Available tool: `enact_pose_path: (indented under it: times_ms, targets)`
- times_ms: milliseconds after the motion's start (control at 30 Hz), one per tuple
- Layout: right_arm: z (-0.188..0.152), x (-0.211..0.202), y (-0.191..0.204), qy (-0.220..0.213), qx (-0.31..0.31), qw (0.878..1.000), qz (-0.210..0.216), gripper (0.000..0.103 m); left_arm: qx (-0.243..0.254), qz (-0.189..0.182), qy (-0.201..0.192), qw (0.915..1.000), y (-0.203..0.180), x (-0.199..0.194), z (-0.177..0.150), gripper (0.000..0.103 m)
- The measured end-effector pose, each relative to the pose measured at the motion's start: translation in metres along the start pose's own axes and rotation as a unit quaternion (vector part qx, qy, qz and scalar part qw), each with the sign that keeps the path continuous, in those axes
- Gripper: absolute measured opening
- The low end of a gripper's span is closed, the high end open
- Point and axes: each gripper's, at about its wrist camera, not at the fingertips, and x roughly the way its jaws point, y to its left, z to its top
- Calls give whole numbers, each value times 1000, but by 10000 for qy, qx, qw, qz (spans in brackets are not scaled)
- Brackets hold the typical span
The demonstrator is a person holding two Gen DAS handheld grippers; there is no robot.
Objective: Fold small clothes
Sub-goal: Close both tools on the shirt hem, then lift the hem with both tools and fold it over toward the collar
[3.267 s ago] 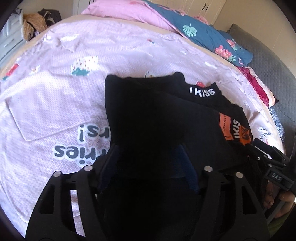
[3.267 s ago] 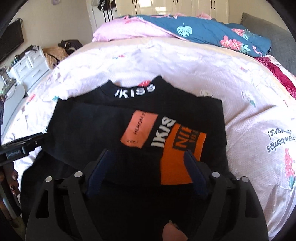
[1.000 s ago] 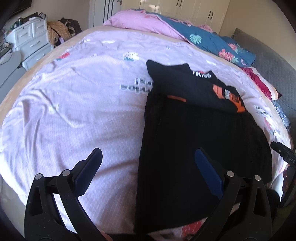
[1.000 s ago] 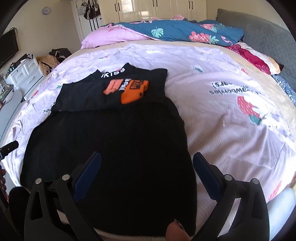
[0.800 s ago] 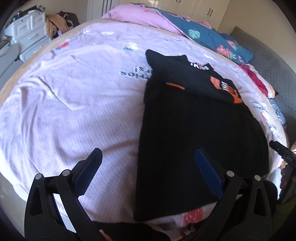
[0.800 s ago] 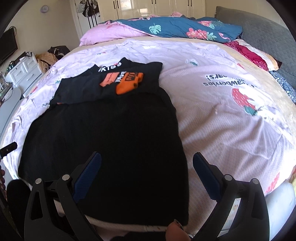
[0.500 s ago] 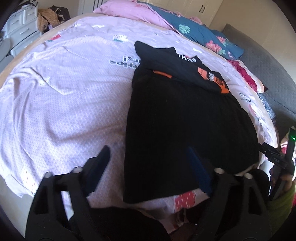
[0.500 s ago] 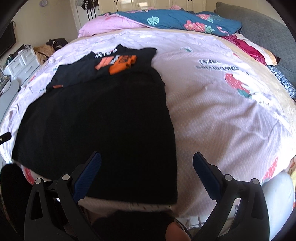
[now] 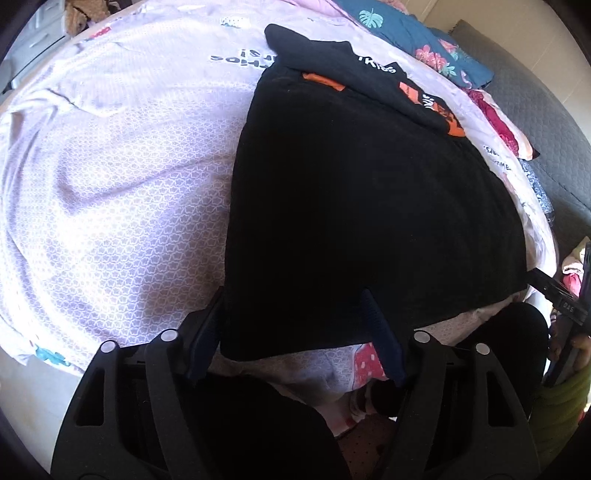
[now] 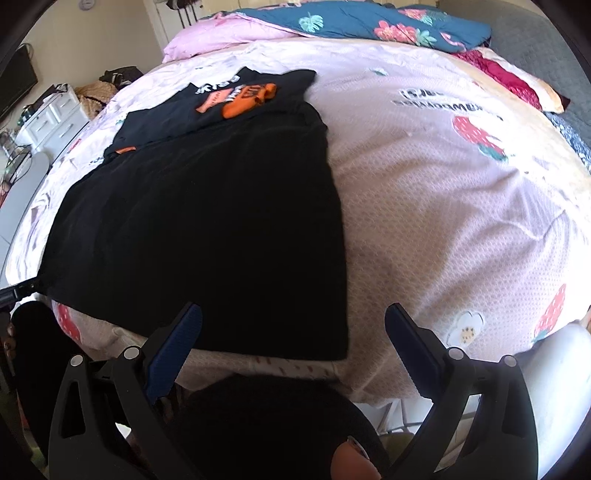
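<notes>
A black garment (image 9: 369, 199) lies spread flat on the bed, its hem at the near edge; it also shows in the right wrist view (image 10: 207, 229). Its far end is folded over, showing an orange and white print (image 10: 240, 98). My left gripper (image 9: 291, 325) is open with its fingers either side of the garment's near left corner, just above the hem. My right gripper (image 10: 293, 332) is open wide and empty, above the garment's near right corner (image 10: 332, 347). Whether either touches the cloth I cannot tell.
The bed has a pale pink sheet (image 10: 443, 184) with strawberry prints. A blue floral duvet (image 10: 369, 22) and pink pillow (image 10: 221, 37) lie at the head. A white drawer unit (image 10: 55, 114) stands left of the bed. A grey headboard (image 9: 535, 110) is at right.
Both grippers have drawn back from the folded top to the near hem and lowered. The left gripper's jaws have narrowed around the near left corner. The right stays wide open.
</notes>
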Motion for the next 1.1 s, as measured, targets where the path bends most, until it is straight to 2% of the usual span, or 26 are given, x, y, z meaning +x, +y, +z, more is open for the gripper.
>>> enact_pose_path:
  times_ms: [167, 233, 267, 300, 367, 400, 600, 767, 967, 1100]
  targets:
    - [-7, 1, -9, 103, 45, 9997, 214, 95, -172, -106, -66, 9998, 7, -1, 1, 32]
    - [-10, 4, -12, 173, 39, 9995, 244, 59, -221, -182, -95, 9995, 10, -3, -1, 26]
    - [-13, 6, -13, 246, 42, 9993, 275, 50, -244, -208, -112, 9994, 11, -4, -1, 22]
    - [-15, 7, -13, 291, 28, 9991, 294, 33, -260, -223, -132, 9993, 12, -5, -1, 20]
    - [-18, 4, -12, 211, -47, 9992, 331, 17, -285, -268, -214, 9990, 13, -9, -2, 9]
    - [-18, -1, -13, 114, -72, 9992, 368, 9, -284, -259, -257, 9989, 12, -10, -2, 7]
    - [-8, -35, -17, -604, -34, 9961, 642, 9, -321, -363, -584, 9971, 13, -28, 3, 4]
    - [2, -61, -15, -1287, 33, 9893, 689, 9, -355, -511, -995, 9931, 10, -54, 14, 3]
    - [24, -84, -12, -1938, 155, 9792, 576, 9, -459, -615, -1391, 9873, 9, -75, 33, 3]
    - [36, -91, -12, -2131, 249, 9758, 410, 9, -535, -661, -1566, 9840, 7, -80, 46, 3]
